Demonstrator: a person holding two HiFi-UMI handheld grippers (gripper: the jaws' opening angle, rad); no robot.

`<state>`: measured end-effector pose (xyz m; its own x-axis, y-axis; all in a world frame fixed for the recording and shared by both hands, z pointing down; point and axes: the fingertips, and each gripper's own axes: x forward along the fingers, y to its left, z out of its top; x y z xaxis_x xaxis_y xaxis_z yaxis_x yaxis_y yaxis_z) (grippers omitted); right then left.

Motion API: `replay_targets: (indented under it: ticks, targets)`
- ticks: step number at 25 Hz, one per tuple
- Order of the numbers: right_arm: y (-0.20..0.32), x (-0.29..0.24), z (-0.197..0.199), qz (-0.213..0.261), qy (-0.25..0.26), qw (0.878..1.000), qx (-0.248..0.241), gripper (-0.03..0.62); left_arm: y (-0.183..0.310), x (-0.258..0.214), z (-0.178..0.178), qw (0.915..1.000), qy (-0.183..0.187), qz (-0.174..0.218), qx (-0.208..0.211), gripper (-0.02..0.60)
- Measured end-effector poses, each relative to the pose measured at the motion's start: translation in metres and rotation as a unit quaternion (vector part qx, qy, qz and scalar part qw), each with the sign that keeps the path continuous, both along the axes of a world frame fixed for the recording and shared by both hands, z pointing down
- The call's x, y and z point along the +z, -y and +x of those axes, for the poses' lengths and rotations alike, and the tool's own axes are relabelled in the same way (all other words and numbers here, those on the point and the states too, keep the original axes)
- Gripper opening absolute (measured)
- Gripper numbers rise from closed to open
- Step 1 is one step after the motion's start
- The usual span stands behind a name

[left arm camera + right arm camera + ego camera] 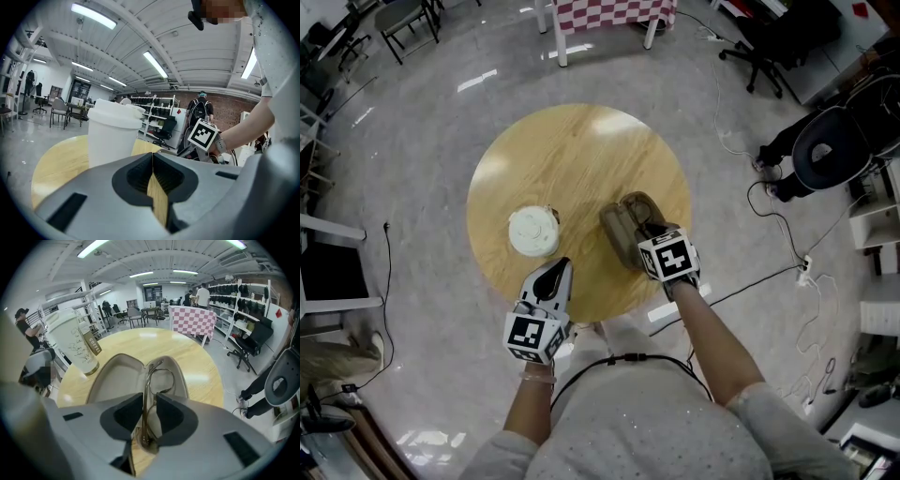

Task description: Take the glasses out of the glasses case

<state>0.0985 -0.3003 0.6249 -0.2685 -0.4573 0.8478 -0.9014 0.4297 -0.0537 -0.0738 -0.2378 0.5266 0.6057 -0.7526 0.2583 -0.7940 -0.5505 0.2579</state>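
Note:
An olive-grey glasses case (623, 225) lies open on the round wooden table (581, 150), right of middle. My right gripper (649, 234) points steeply down into it. In the right gripper view the thin metal-framed glasses (157, 380) stand on edge over the case's pale lining (115, 376), and the right gripper (149, 413) is shut on their folded frame. My left gripper (553, 267) rests near the table's front edge with its jaws shut and nothing between them. In the left gripper view it (152, 157) points level at a white lidded cup (112, 131).
The white lidded cup (532, 231) stands left of the case, about a hand's width away. A table with a chequered cloth (609, 14) and an office chair (773, 42) stand beyond the round table. Cables (769, 272) run over the floor to the right.

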Motion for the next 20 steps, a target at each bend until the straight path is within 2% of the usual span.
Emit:
replay_targets:
  ticks: [6,8,14,20]
  targets:
    - [-0.007,0.007,-0.008,-0.002,-0.075,0.995,-0.066,0.091,-0.001,0.001,-0.007,1.0,-0.001,-0.003,-0.006,0.006]
    - [-0.009,0.01,-0.009,-0.004,-0.08,0.994,-0.069,0.078,-0.002,0.001,-0.008,1.0,-0.001,-0.003,-0.007,0.006]
    - [-0.009,0.008,-0.011,0.001,-0.049,0.998,-0.041,0.025,-0.008,0.002,-0.017,0.9999,-0.001,-0.006,-0.011,0.006]
    - [-0.011,0.002,-0.011,0.005,-0.01,1.0,-0.021,0.021,-0.01,0.002,-0.021,0.9999,-0.001,-0.006,-0.014,0.006]
